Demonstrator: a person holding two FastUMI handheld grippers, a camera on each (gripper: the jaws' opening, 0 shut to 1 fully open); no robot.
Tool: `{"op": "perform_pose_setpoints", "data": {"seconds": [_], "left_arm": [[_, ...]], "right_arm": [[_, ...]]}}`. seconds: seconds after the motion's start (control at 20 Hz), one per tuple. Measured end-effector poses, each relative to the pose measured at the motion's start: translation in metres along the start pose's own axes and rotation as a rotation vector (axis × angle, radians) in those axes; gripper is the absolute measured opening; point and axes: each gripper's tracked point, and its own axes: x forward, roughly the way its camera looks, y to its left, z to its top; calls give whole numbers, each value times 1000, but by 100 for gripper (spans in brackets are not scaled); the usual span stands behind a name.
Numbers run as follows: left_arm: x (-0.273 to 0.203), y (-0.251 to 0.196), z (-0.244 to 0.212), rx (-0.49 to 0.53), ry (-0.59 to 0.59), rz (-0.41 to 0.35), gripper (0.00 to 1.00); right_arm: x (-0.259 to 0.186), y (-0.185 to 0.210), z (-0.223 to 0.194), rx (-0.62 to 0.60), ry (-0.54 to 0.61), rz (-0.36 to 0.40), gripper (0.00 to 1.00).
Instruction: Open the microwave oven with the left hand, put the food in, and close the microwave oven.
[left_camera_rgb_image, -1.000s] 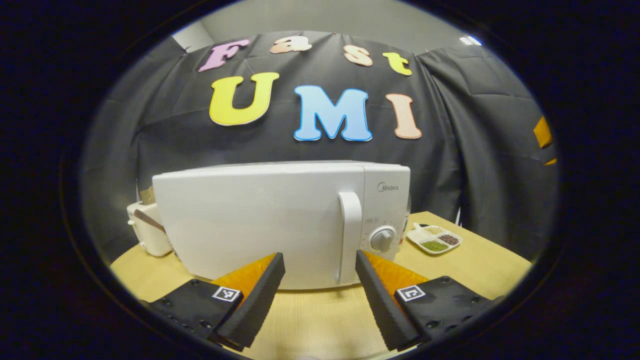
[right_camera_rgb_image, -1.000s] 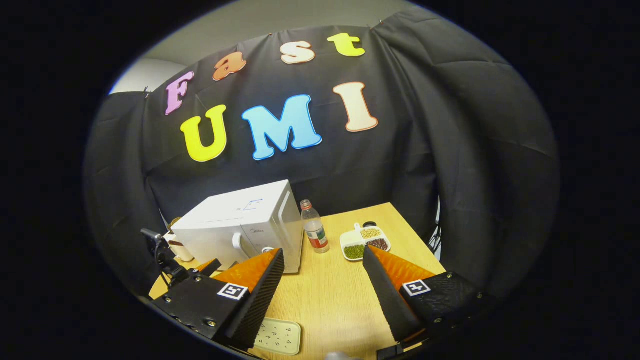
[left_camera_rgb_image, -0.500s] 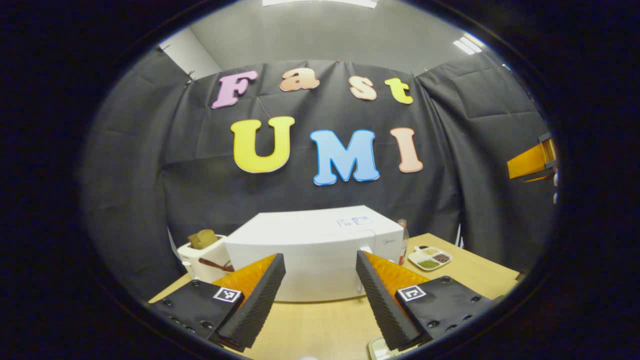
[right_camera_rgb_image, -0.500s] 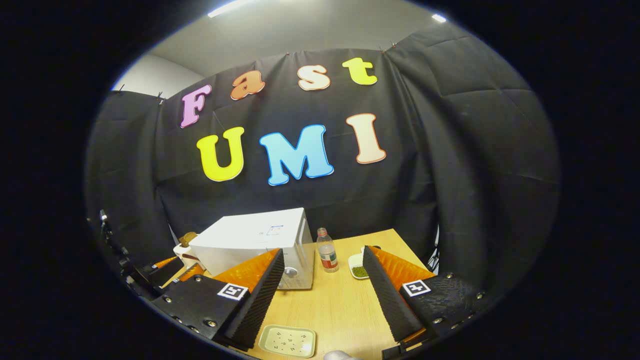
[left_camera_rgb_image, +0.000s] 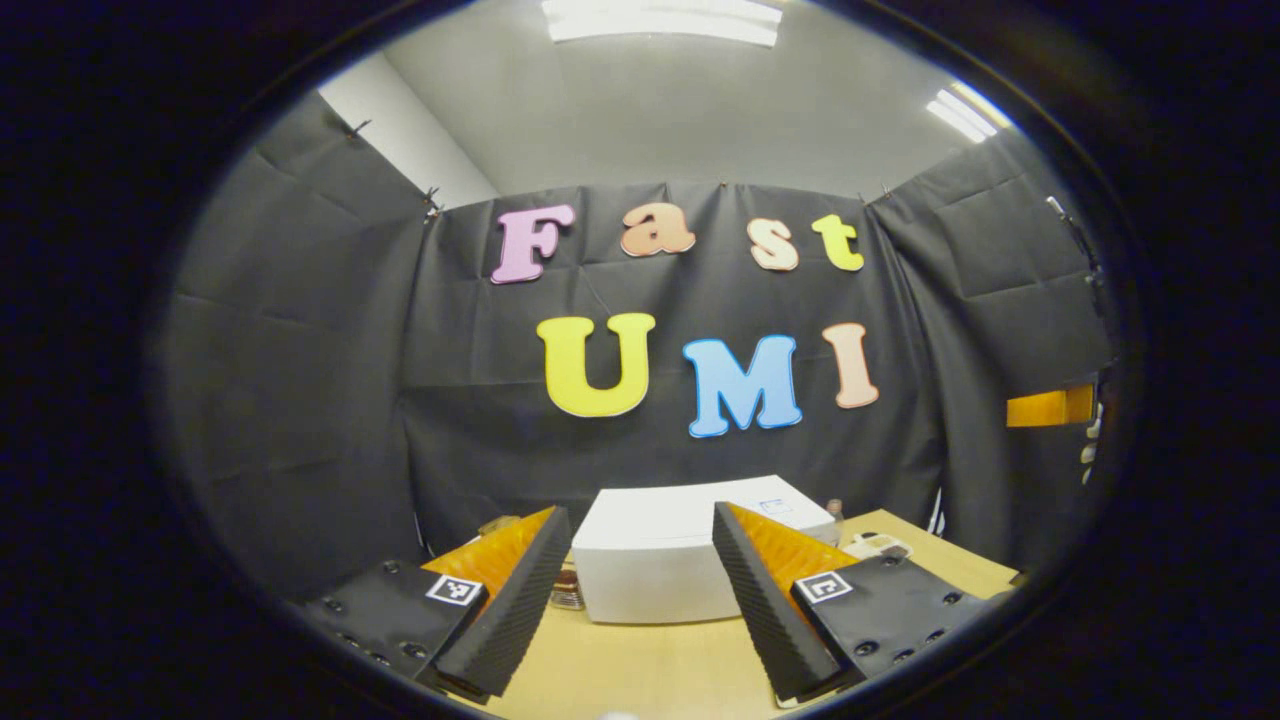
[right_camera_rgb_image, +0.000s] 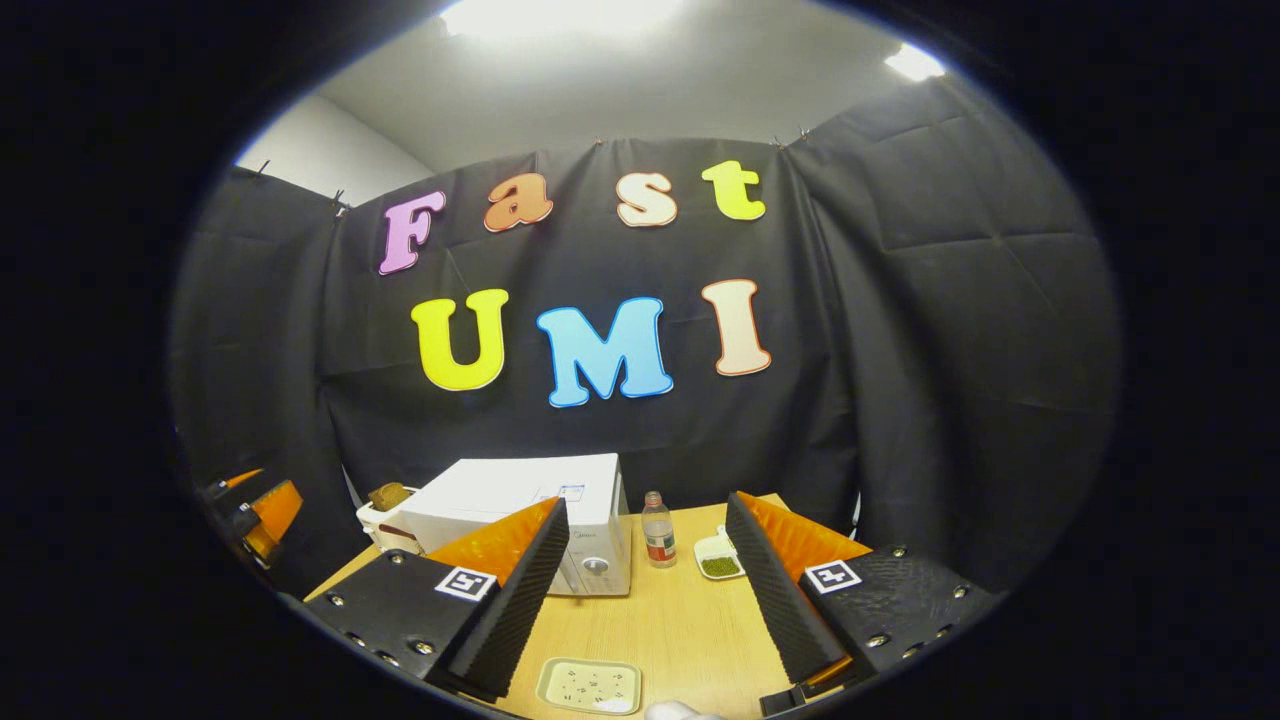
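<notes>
Microwave oven (right_camera_rgb_image: 530, 510) sits shut at the far left of the wooden table (right_camera_rgb_image: 670, 625), a bottle (right_camera_rgb_image: 657, 530) just right of it. Left gripper (left_camera_rgb_image: 640, 590) and right gripper (right_camera_rgb_image: 645, 590) hover released, grasping nothing.

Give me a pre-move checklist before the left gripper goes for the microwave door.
1. Left gripper open, nothing between its fingers: ok.
2. Right gripper open, holding nothing: ok.
3. Microwave door shut, ready to open: ok.
4. Left gripper at the door handle: not ok, it stands back from the microwave.
5. Bottle beside the microwave upright, apart from it: ok.
6. Which food goes in, divided dish or plate: cannot tell.
</notes>
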Motion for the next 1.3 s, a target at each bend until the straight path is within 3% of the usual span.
{"op": "perform_pose_setpoints", "data": {"seconds": [0.55, 1.3], "left_arm": [[-29, 11, 25, -37, -22, 7, 96], [-25, -3, 28, -39, -18, -10, 97]], "right_arm": [[-11, 30, -1, -14, -2, 24, 96], [-11, 23, 3, -24, -12, 15, 96]]}}
